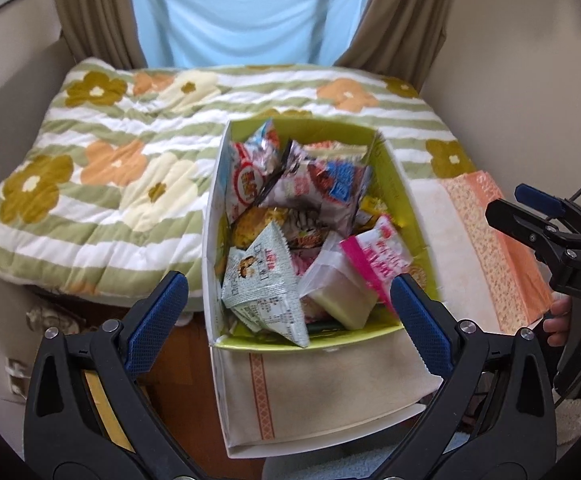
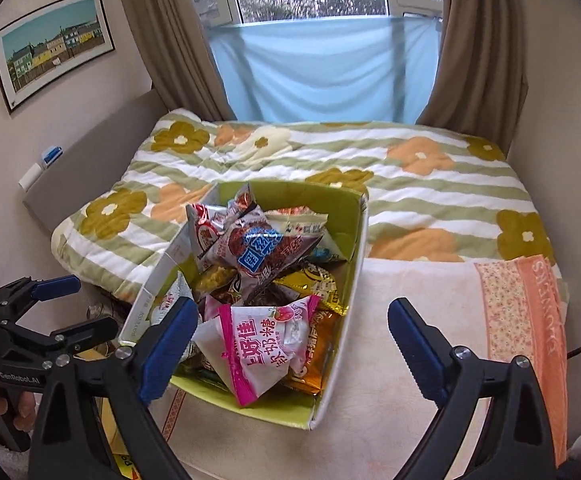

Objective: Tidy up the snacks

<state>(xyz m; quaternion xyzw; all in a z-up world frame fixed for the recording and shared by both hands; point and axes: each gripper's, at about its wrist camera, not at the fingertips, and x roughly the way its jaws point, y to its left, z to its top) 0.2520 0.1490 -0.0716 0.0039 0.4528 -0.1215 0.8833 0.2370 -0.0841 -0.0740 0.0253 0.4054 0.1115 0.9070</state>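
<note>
A green-lined cardboard box (image 1: 406,200) full of snack packets stands on a cream towel on the bed. In the left wrist view a grey-green packet (image 1: 266,292), a clear bag with a pale block (image 1: 342,292) and a pink-and-white candy bag (image 1: 374,256) lie at the near end. My left gripper (image 1: 290,320) is open and empty just above the box's near edge. In the right wrist view the box (image 2: 354,256) holds the pink candy bag (image 2: 258,344) in front. My right gripper (image 2: 294,348) is open and empty over the box's near right corner.
A flowered green-striped quilt (image 1: 102,168) covers the bed behind and left of the box. An orange-patterned towel (image 2: 522,320) lies to the right. Curtains and a window with blue cloth (image 2: 322,68) are behind. Wood floor (image 1: 178,364) shows at lower left.
</note>
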